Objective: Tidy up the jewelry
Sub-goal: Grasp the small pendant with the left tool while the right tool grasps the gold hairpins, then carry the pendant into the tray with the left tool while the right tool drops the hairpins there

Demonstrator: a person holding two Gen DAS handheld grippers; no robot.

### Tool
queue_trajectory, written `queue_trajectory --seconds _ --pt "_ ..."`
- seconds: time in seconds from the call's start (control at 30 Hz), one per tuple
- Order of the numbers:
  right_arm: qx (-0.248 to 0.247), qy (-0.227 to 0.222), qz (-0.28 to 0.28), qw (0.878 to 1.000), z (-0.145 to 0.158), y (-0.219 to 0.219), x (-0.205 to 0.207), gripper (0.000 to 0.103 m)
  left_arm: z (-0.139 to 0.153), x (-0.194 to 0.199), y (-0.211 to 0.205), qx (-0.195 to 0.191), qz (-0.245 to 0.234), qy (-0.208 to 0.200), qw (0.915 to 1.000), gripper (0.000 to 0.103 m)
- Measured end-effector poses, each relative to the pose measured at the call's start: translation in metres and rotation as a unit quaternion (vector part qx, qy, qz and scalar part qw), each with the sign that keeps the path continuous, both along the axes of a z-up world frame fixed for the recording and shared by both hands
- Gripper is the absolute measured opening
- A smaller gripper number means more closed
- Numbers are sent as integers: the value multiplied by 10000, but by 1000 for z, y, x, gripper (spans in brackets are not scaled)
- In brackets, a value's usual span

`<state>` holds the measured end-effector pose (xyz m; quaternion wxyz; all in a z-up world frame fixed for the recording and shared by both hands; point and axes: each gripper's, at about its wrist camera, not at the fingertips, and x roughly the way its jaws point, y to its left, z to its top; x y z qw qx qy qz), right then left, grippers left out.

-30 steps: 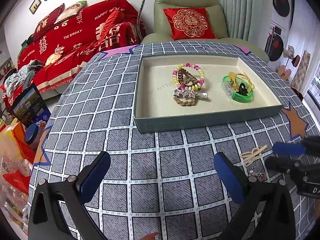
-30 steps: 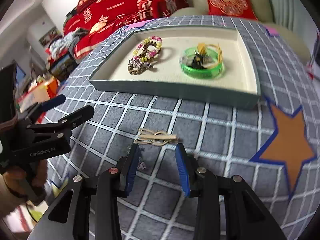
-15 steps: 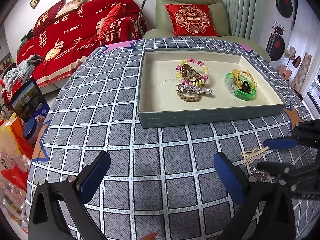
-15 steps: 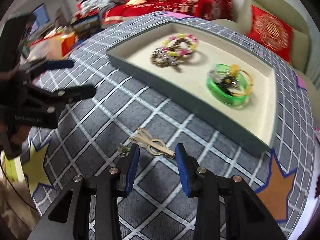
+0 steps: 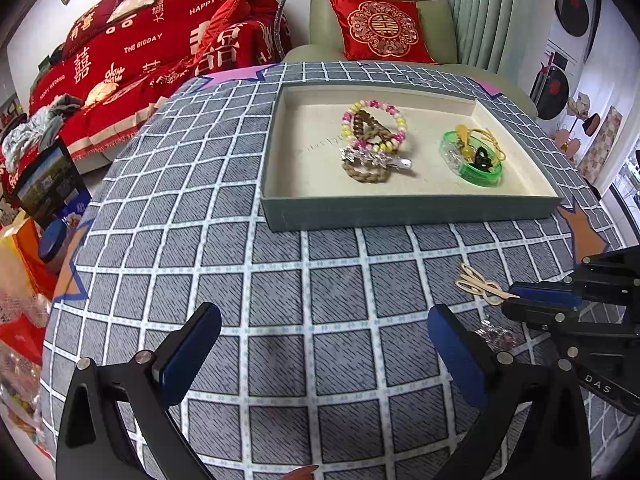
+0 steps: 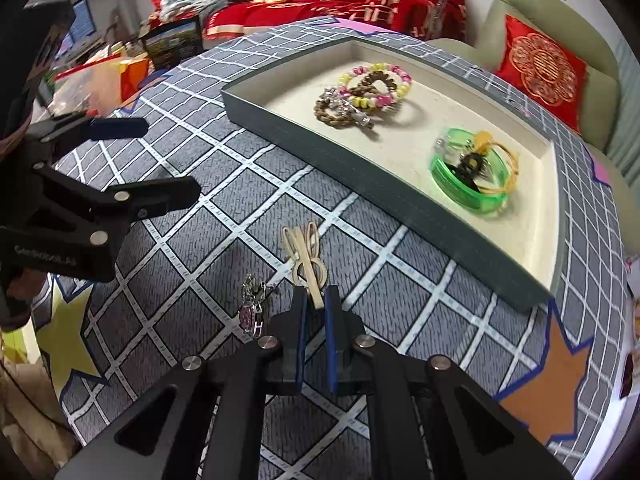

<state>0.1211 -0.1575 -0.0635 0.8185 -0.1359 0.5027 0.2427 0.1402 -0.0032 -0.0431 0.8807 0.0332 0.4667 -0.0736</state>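
A cream hair clip (image 6: 304, 252) lies on the checked tablecloth in front of the grey tray (image 6: 360, 184). My right gripper (image 6: 315, 304) is shut on the clip's near end; it shows at the right of the left wrist view (image 5: 516, 300), with the clip (image 5: 476, 282) beside it. A small pink and silver trinket (image 6: 252, 308) lies just left of the fingers. The tray (image 5: 400, 210) holds a beaded bracelet (image 5: 374, 124), a brown braided band with a silver clip (image 5: 372, 160) and a green bangle (image 5: 472, 160). My left gripper (image 5: 324, 352) is open and empty over the cloth.
The round table's edge curves close on all sides. A red-covered sofa (image 5: 140, 60) and a green armchair with a red cushion (image 5: 380, 28) stand behind it. Bags and boxes (image 5: 28, 240) crowd the floor at the left.
My right gripper has moved forward and closed its jaws on the near end of the cream hair clip. The left gripper has stayed open and nearly still.
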Motion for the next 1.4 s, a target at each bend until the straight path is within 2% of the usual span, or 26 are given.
queue_trajectory --seconds 0.27,0.57,0.73,0.8,0.83,0.9,1.03,1.13,1.2,1.23,1.27,1.4 --pt "210 73 -765 9968 1 -24 -6 8 2 -10 -15 -461 -93 269 9985 103" --pt "421 105 -1294 9906 2 -51 -10 9 -4 -19 -62 -356 -621 427 9965 103" --pt "567 150 -1439 9878 2 -62 -13 8 -13 -18 -76 -196 -636 522 9964 100" --pt "628 167 -1481 9868 2 -65 -13 8 -16 -17 -78 -149 -621 537 9965 89" --pt "660 176 -1499 9863 2 -66 -13 8 -15 -18 -79 -39 -628 475 9969 89" --pt "705 183 -1521 9857 1 -67 -13 8 -15 -18 -82 53 -648 441 9969 81" --pt "720 176 -1531 9854 1 -66 -13 8 -15 -19 -83 91 -726 427 9964 72" --pt "726 176 -1547 9851 2 -65 -14 8 -13 -20 -85 99 -790 408 9960 55" --pt "723 176 -1548 9851 1 -66 -14 8 -12 -21 -87 89 -830 402 9957 33" --pt "722 179 -1552 9851 2 -65 -14 8 -11 -22 -87 80 -837 405 9956 28" --pt "719 182 -1555 9851 2 -65 -14 8 -11 -22 -86 51 -842 399 9956 25" --pt "713 179 -1563 9850 1 -65 -14 8 -10 -22 -79 -257 -838 444 9952 25"
